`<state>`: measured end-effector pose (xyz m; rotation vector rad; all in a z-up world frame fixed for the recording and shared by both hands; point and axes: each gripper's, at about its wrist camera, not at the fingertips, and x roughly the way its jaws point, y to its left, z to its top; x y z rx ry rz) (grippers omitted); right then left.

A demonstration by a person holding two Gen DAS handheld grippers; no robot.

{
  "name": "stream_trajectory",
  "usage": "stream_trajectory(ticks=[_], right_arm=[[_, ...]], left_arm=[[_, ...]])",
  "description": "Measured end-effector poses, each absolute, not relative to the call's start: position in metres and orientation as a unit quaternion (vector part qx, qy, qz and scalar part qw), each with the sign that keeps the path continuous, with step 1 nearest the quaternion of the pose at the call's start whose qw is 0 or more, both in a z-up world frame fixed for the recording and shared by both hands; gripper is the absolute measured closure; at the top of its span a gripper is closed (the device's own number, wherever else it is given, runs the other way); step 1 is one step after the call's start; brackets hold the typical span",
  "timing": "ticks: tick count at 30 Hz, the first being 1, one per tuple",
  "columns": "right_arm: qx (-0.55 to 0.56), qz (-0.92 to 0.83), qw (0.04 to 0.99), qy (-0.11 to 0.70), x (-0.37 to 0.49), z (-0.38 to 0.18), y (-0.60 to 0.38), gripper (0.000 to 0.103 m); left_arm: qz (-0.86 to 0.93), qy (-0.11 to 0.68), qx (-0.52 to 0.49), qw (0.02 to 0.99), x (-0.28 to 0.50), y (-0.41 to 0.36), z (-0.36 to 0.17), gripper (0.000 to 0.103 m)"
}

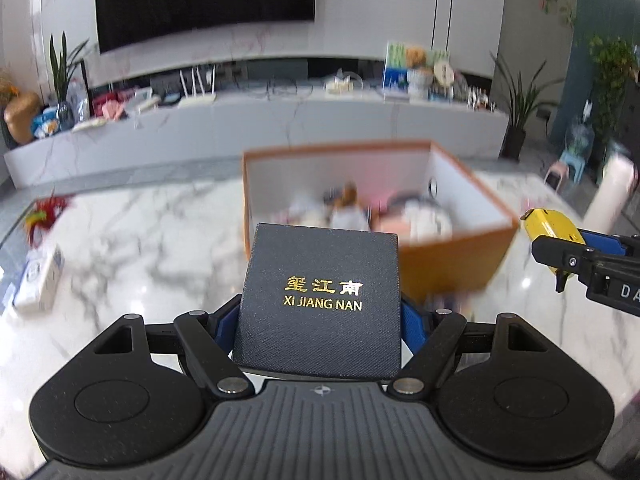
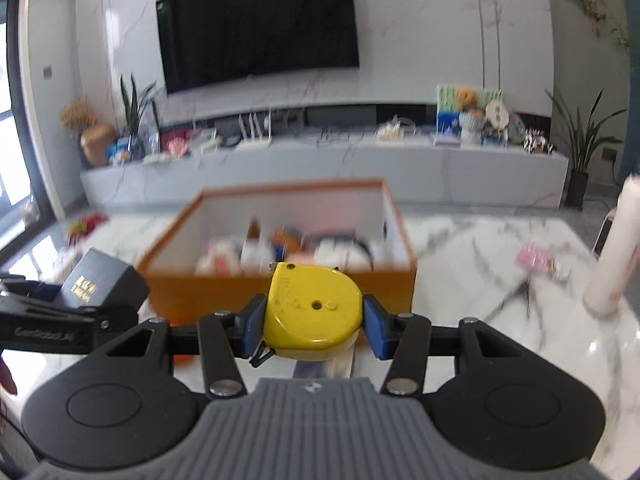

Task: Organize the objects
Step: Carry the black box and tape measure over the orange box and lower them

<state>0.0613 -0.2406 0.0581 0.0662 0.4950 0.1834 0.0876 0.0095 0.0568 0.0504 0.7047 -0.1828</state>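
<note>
We hold the dark box in our left gripper, its jaws clamped on the box's two sides, gold lettering facing up. Our right gripper has its jaws clamped on the yellow tape measure, which sits squarely between the blue pads. Both things hang above the marble worktop, just in front of the orange bin. The bin is open-topped with blurred items inside. A white cylinder stands right of the bin.
</note>
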Motion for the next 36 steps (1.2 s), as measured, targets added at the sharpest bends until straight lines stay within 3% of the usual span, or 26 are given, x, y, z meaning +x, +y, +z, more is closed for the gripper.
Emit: stream_trajectory(ticks=[5,15,36], right_arm=[[0.047,0.092,0.971,0.218,0.113,0.082,-0.238,0.05],[0.073,0.085,0.959,0.261,0.202,0.048,-0.221,0.05],[0.0,0.084,0.928,0.363,0.243,-0.002,-0.199,0.05]], left_arm=[[-0.083,0.325,0.009,0.942,0.146,0.001,0.081,0.013],[-0.054,0.356,-0.061,0.931,0.235,0.005,0.041,0.014],[-0.025,0.424,-0.01,0.905,0.261,-0.021,-0.002,0.013]])
